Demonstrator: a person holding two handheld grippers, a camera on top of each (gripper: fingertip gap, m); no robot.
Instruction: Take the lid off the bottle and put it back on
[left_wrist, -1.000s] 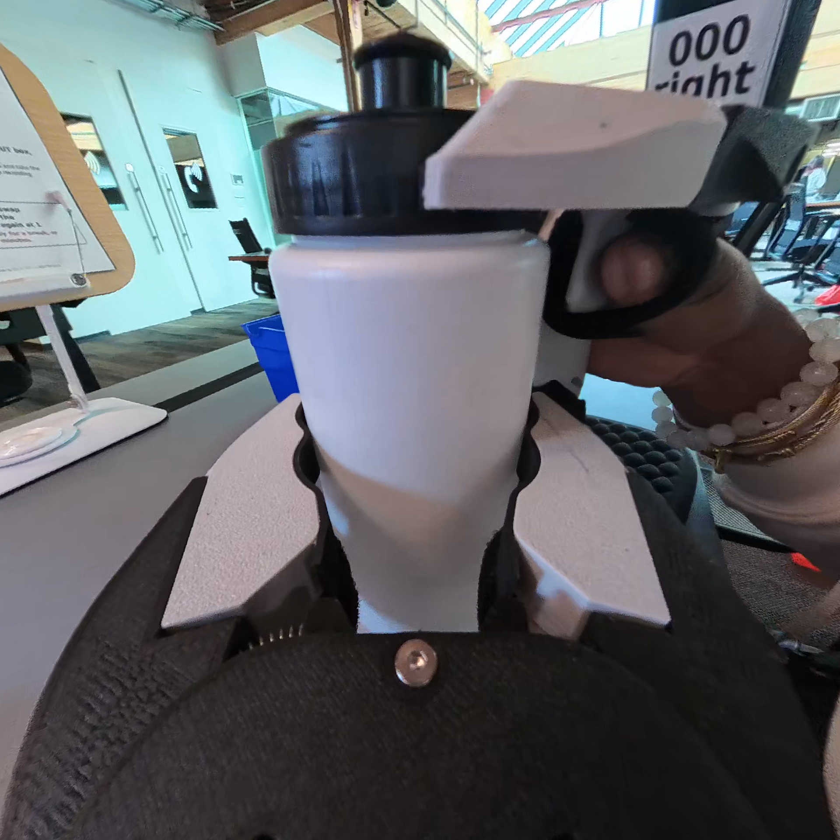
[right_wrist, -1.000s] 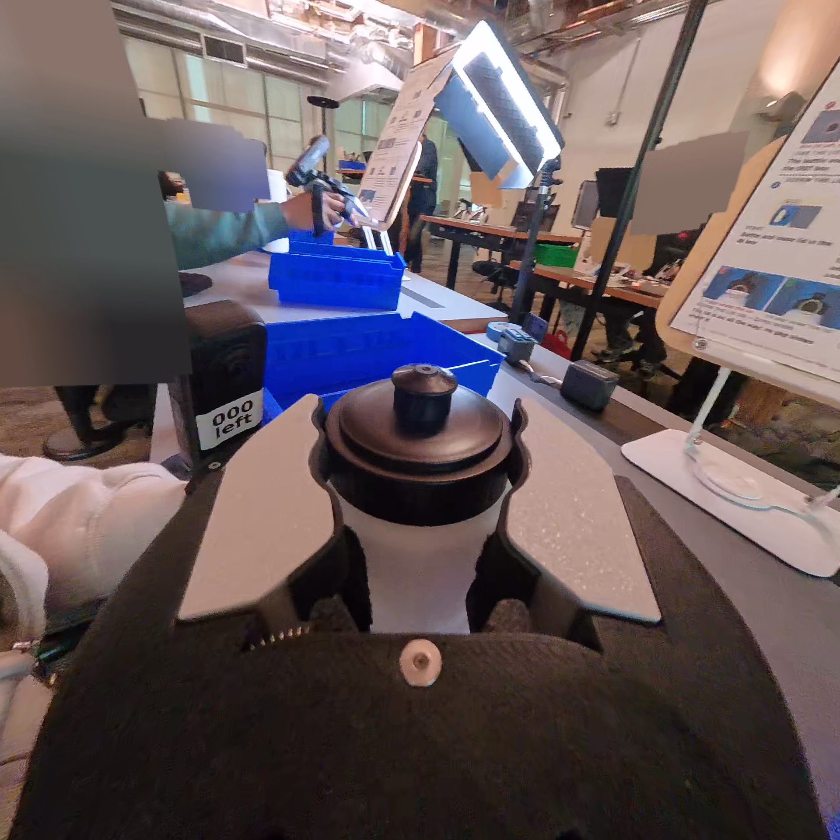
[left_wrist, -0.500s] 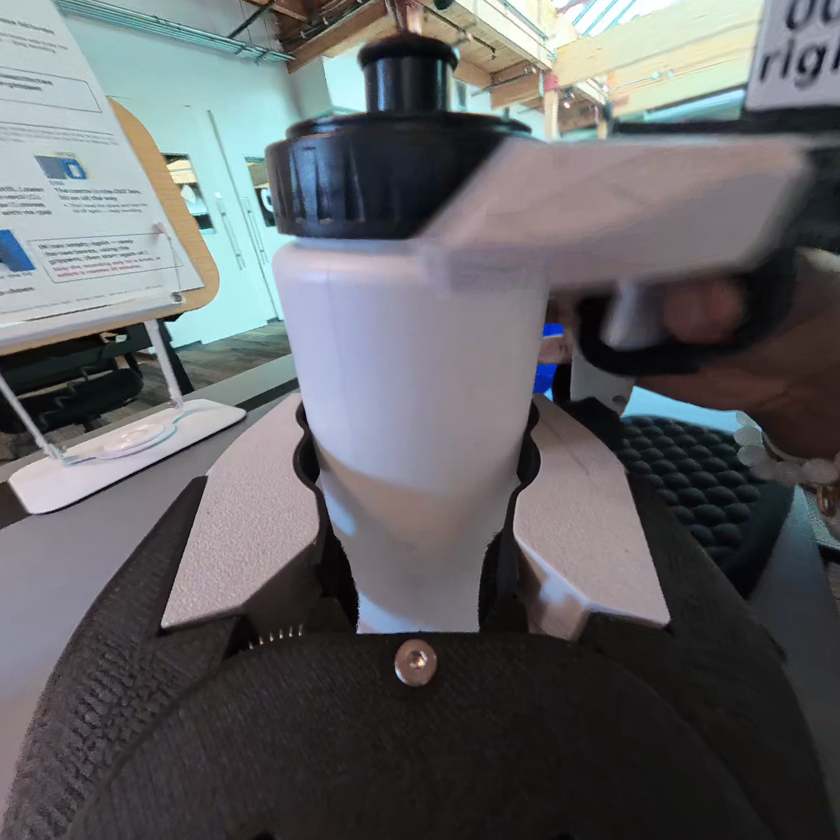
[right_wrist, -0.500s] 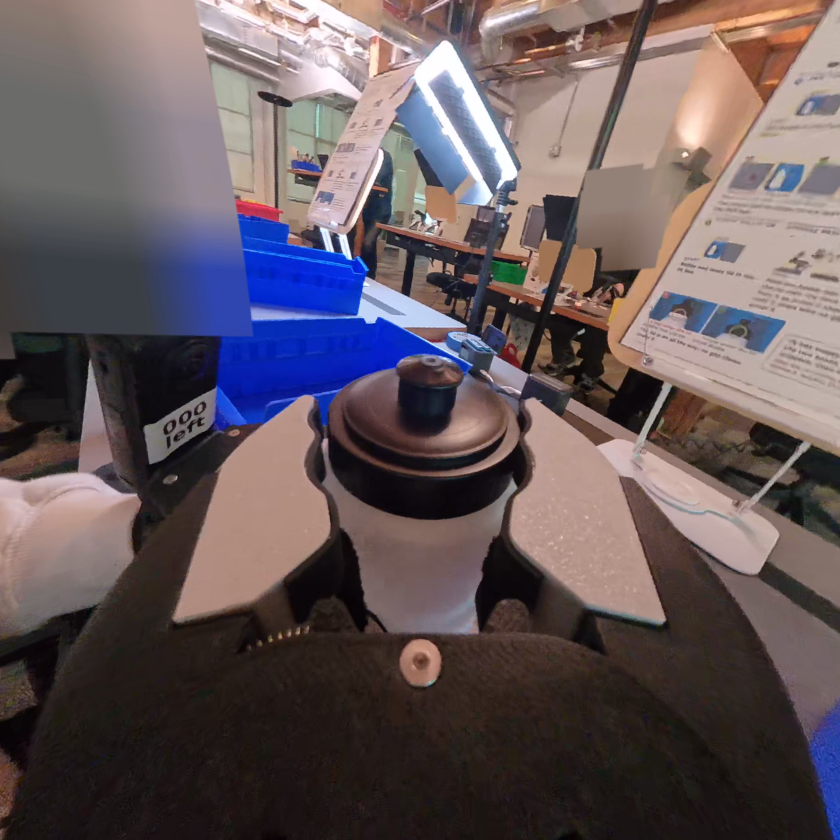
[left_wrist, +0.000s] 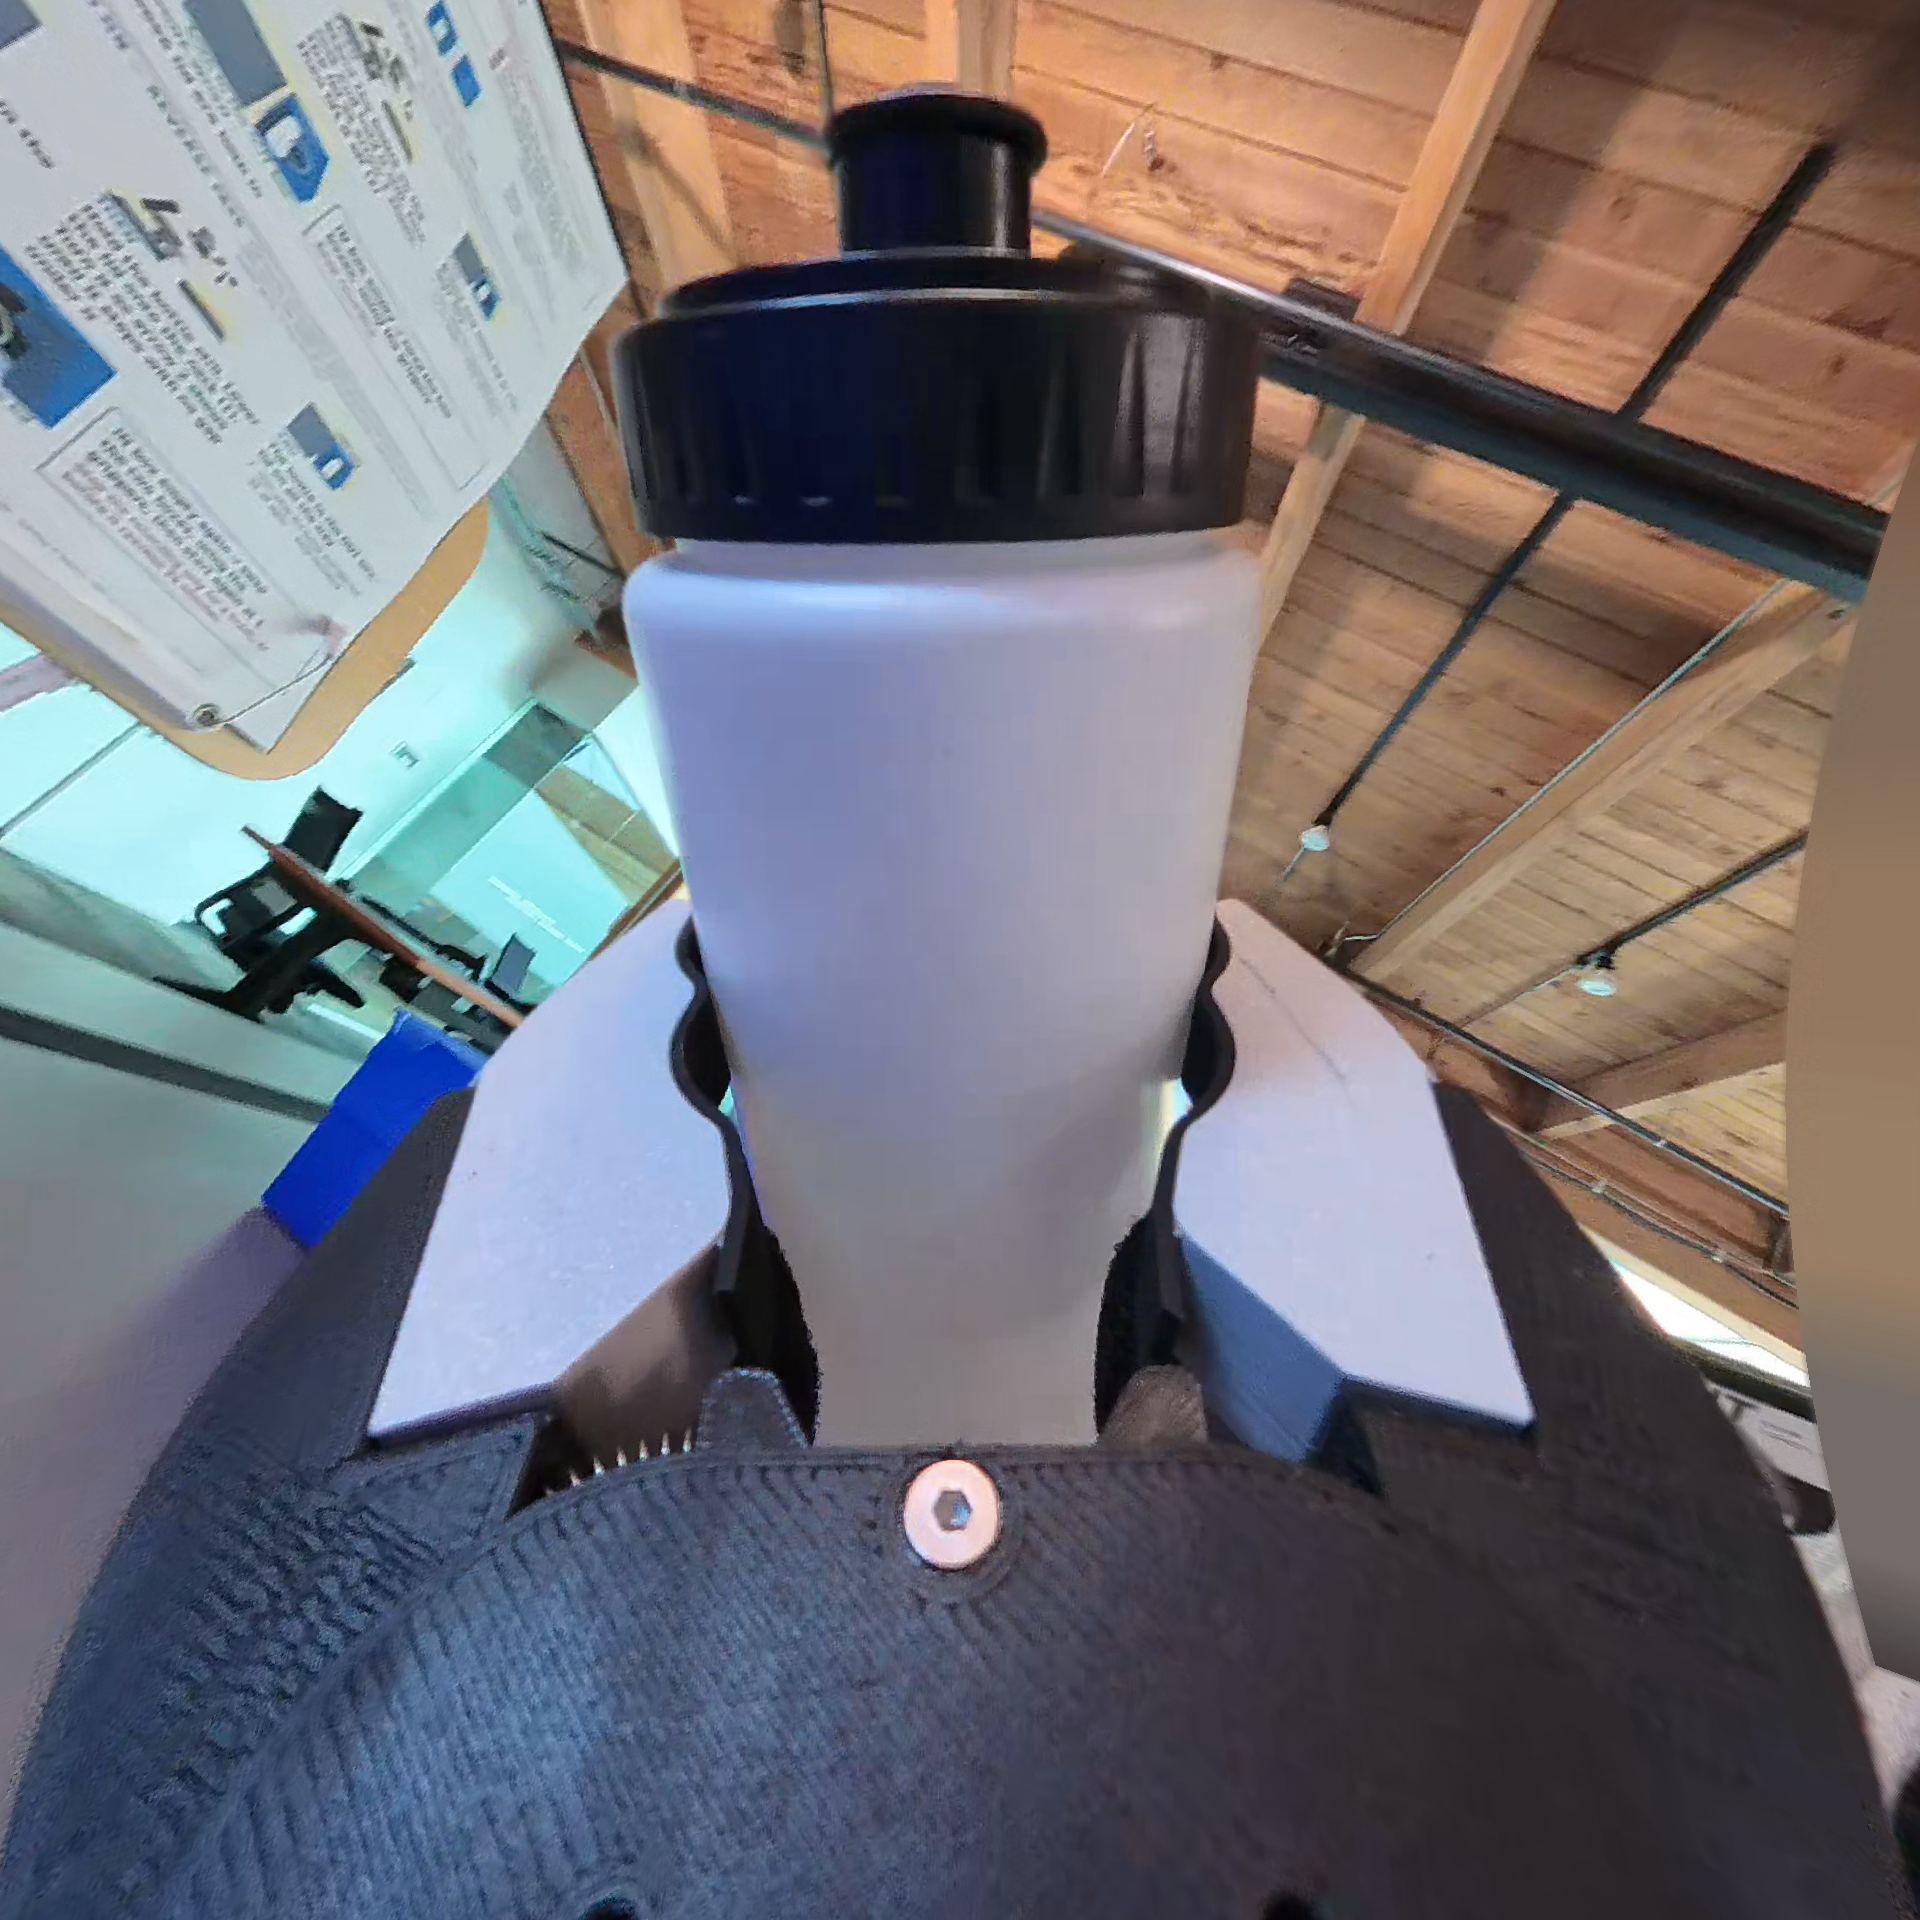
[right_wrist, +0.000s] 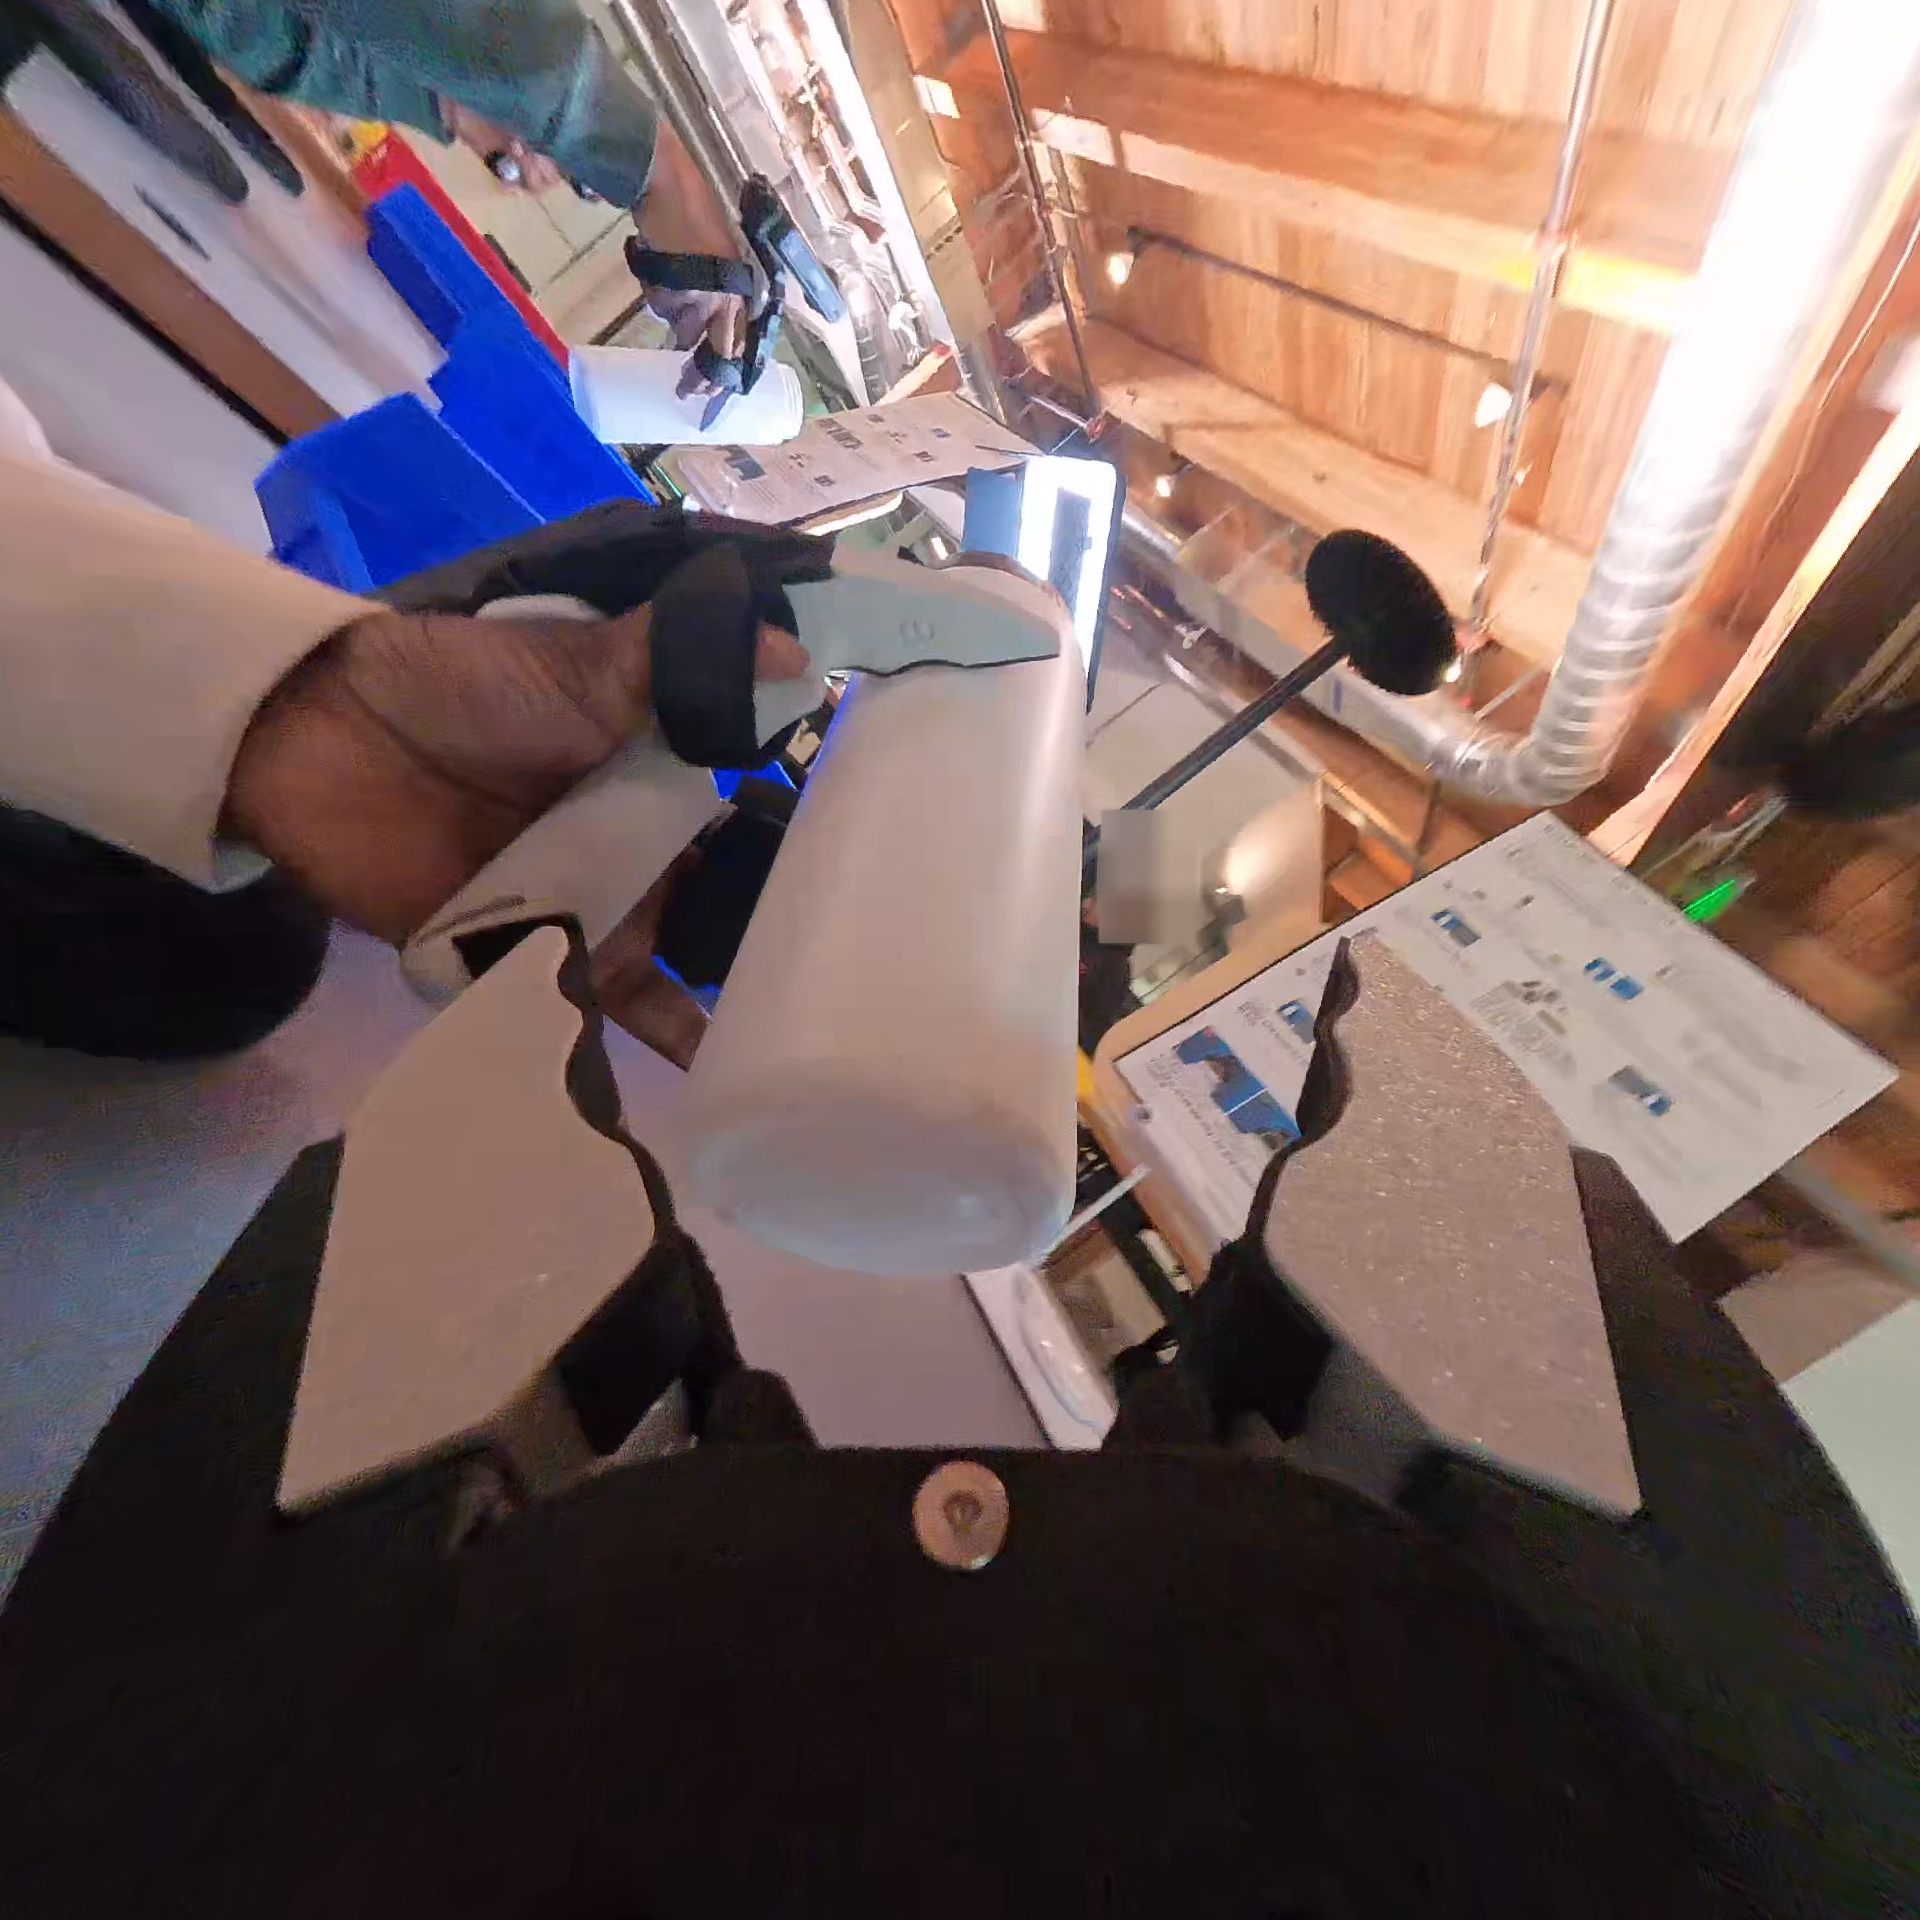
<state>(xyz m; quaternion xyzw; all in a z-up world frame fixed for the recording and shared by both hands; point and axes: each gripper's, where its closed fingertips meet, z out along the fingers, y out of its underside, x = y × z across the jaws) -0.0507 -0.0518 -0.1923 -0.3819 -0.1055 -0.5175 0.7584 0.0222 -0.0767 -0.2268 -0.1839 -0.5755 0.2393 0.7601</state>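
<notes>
While the person's left hand (right_wrist: 416, 748) is lifting the left claw (left_wrist: 961, 1122) off the desk (right_wrist: 156, 1195), that claw is pinching the white bottle (left_wrist: 951, 883) around its narrowed waist, both pads pressing against the body. In the left wrist view the bottle is standing straight up out of the claw along the fingers' line, and the black lid (left_wrist: 935, 405) is sitting on top with its spout pointing toward the wooden ceiling; the lid looks fully seated, with no gap showing at its lower rim.

Further right, the right claw (right_wrist: 961, 1122) is hanging spread wide and holding nothing. In the right wrist view the bottle is lying tilted, its flat bottom (right_wrist: 883, 1184) facing this claw and hovering between the open fingers without touching either, while its long axis is running up and away toward the lid end, which is hidden behind the body here.

Judging from this, the right claw is sitting at the wrong end of the bottle: the lid is lying at the far end of the axis. The coming move is probably calling for either claw to be swinging round until the lid is coming between the right fingers.

Beyond the bottle, blue bins (right_wrist: 436, 468) and an instruction board (right_wrist: 1558, 1039) are sitting on the desk.
</notes>
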